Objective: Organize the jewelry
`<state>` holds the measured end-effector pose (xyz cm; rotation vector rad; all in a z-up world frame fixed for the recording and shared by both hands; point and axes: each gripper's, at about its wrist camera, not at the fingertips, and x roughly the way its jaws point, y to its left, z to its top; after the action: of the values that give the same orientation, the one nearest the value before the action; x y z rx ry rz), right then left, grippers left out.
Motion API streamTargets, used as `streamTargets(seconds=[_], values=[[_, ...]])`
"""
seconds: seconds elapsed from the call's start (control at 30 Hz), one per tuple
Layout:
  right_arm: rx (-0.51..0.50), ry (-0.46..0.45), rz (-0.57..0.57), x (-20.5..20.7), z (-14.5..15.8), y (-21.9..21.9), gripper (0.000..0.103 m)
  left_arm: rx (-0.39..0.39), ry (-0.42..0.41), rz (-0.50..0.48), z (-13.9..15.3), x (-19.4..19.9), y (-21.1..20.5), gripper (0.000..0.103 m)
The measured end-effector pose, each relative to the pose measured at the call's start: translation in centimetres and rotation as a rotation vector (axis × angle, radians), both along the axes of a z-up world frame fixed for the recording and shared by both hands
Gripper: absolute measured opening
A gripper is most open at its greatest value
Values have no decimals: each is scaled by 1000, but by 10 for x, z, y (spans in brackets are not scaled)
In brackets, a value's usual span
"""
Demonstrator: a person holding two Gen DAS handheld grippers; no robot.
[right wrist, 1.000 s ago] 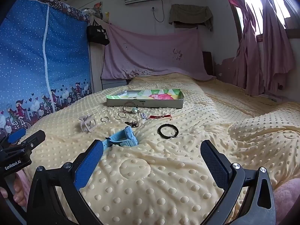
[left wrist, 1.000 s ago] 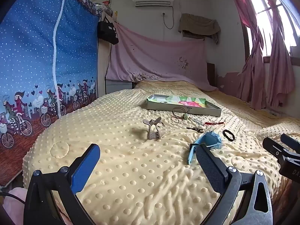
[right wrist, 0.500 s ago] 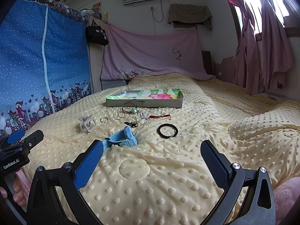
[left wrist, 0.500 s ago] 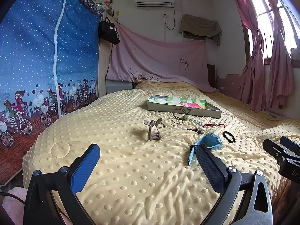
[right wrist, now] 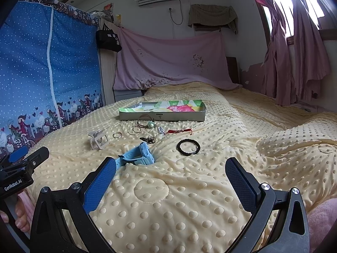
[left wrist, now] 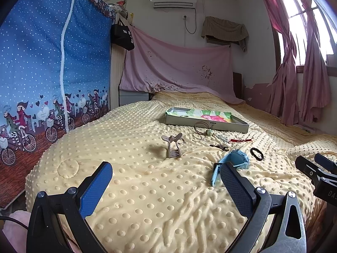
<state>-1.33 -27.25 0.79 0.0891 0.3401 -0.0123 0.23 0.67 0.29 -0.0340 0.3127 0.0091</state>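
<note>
Jewelry lies scattered on a yellow dotted blanket (right wrist: 189, 200). A light blue watch (right wrist: 139, 158) (left wrist: 233, 160) is nearest. Behind it are a black hair ring (right wrist: 188, 146) (left wrist: 256, 153), a clear claw clip (right wrist: 98, 140) (left wrist: 172, 146), thin hoops (right wrist: 134, 129) (left wrist: 197, 136), a small silver ring (right wrist: 117, 135), a red string bracelet (right wrist: 179, 131) (left wrist: 240, 140) and a dark clip (right wrist: 147, 139). An open shallow box (right wrist: 162, 117) (left wrist: 206, 124) with colourful lining sits further back. My left gripper (left wrist: 166, 181) and right gripper (right wrist: 171, 178) both hover open and hold nothing, short of the watch.
A blue fabric wardrobe (left wrist: 42, 63) stands along the left. A pink sheet (right wrist: 168, 63) hangs at the headboard, pink curtains (right wrist: 294, 52) at the right. The blanket bunches into a ridge (right wrist: 294, 147) at the right. A hand (right wrist: 19, 217) holds the left gripper's handle.
Both grippers have tilted slightly, so the view has drifted up a little. The objects on the blanket stay where they were and both grippers stay open.
</note>
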Motion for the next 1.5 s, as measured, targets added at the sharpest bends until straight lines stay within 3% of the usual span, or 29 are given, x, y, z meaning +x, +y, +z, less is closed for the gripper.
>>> streamTargets(seconds=[1.5], values=[[5,-4,-1,-1,1,-1,102,-3,-8,2,0,-3,0,103]])
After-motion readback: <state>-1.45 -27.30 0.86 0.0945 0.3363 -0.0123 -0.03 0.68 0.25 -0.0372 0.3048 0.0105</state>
